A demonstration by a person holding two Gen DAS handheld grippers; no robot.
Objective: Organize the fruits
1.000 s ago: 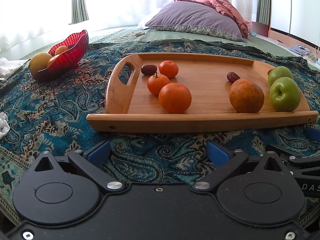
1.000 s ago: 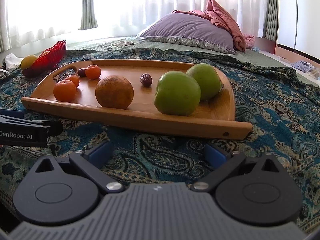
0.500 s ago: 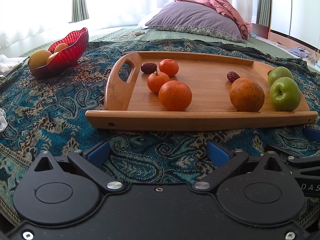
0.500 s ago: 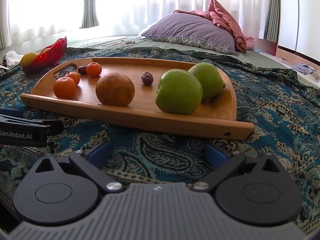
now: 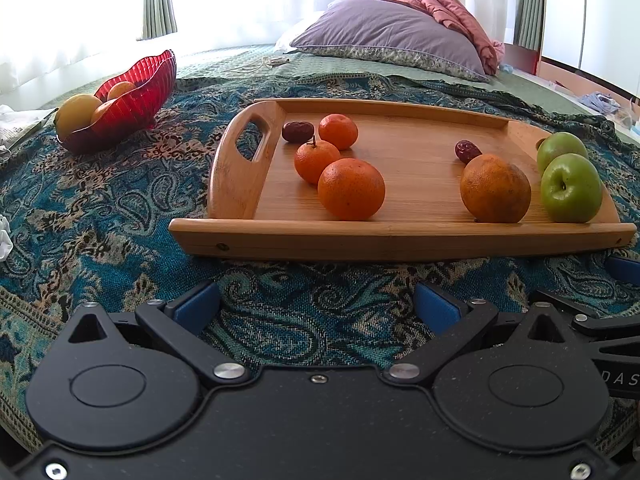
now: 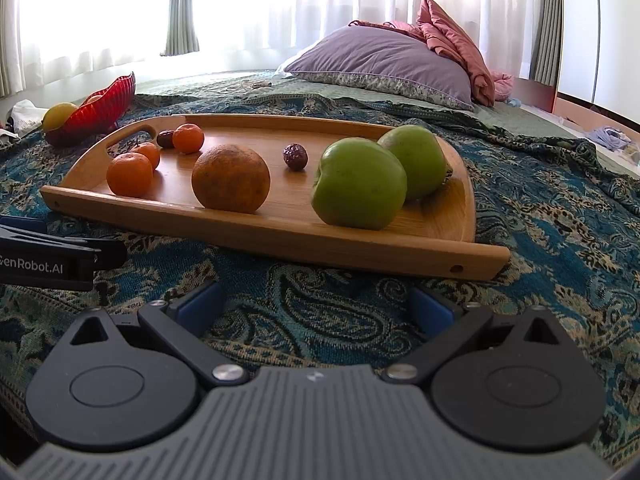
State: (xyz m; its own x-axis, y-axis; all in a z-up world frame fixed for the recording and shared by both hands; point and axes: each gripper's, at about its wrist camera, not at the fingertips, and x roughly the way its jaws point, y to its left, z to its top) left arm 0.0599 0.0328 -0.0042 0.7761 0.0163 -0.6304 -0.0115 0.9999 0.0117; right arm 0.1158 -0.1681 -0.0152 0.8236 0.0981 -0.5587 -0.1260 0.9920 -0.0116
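- Above the paisley bedspread [image 5: 100,200], short of the tray's near rim: left gripper [image 5: 316,304], jaws wide apart, nothing between them.
- Right gripper [image 6: 316,304] alongside, also over the bedspread; jaws spread wide, empty.
- Wooden tray [image 5: 400,240] lies flat on the bed just ahead of both grippers, cut-out handle at its left end.
- Left end of tray: three small mandarins [image 5: 351,189] clustered close together, one dark red date [image 5: 297,131] beside the far mandarin.
- Middle-right of tray: larger dull orange [image 6: 231,178]; second date [image 6: 295,156] behind it, apart from it.
- Right end of tray: two green apples [image 6: 358,183], one behind the other, close or touching.
- Far left, off the tray: red glass bowl [image 5: 136,92] on the bedspread holding yellow-orange fruit.
- Head of bed: purple pillow [image 6: 380,60].
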